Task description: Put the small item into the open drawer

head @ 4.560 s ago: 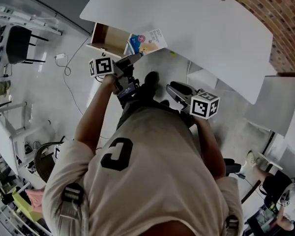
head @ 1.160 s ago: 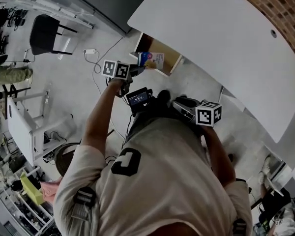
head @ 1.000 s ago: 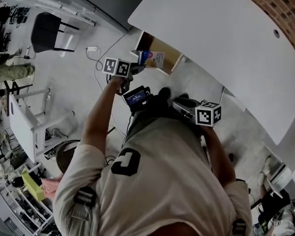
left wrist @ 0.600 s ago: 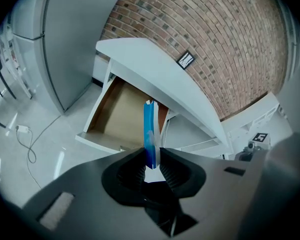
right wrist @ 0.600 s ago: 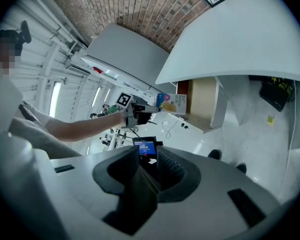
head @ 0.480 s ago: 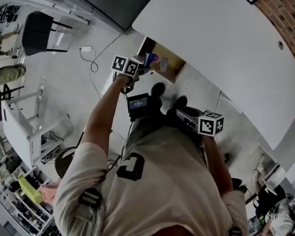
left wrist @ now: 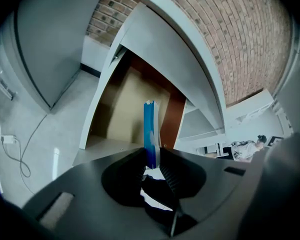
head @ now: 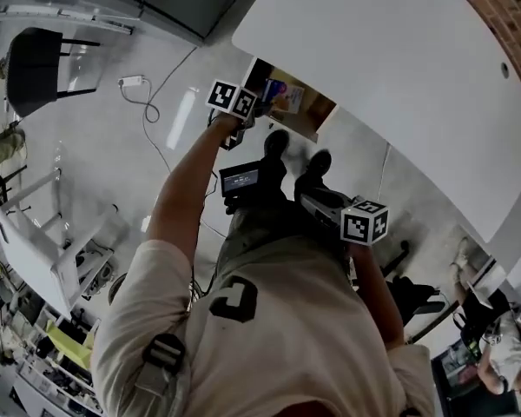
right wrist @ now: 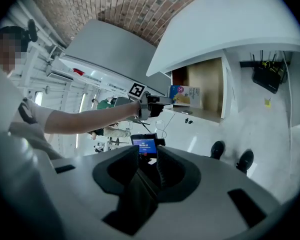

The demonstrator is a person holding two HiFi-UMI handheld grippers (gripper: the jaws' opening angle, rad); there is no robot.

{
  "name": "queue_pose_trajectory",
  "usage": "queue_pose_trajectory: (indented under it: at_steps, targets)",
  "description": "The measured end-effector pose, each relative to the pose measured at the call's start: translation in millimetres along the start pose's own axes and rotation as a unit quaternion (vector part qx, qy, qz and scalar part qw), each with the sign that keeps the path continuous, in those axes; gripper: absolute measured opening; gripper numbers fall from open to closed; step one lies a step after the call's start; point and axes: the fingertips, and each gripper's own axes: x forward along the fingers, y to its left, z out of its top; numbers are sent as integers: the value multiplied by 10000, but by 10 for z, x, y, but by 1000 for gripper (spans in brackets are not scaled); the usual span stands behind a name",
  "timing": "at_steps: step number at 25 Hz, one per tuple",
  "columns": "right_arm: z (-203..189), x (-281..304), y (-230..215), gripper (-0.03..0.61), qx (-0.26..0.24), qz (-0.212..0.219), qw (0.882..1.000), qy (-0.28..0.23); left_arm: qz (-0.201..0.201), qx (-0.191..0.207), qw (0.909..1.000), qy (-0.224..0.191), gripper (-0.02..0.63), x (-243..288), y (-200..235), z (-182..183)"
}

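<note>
We note small item [left wrist: 149, 129] blue along edge, pastel print on face. Drawer [left wrist: 125, 109] tan inside, red-brown side panel. Counter [head: 391, 59] white. Brick wall [left wrist: 225, 34] red-brown, pale mortar. We see black-and-white square markers on left cube [head: 233, 99] and right cube [head: 365, 222]. Floor [head: 113, 163] pale grey. Shirt [head: 286, 320] beige.

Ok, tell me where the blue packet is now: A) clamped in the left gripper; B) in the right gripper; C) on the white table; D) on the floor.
A: the left gripper is shut on the blue packet, edge-on, facing the open drawer.
</note>
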Motion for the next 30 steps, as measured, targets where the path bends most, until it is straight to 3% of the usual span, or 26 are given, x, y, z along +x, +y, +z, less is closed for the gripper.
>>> queue_pose_trajectory:
  at_steps: [9, 20, 30]
  targets:
    - [-56, 18, -158, 95, 566, -147, 9981, -212, 20, 363, 9986, 385, 78, 488, 77, 235]
    - [-113, 22, -265, 94, 871, -208, 9954, -351, 100, 571, 9968, 549, 83, 837, 145, 339]
    - [-119, 42, -288, 94, 891, -165, 9953, -345, 636, 795, 9927, 644, 97, 854, 341, 343]
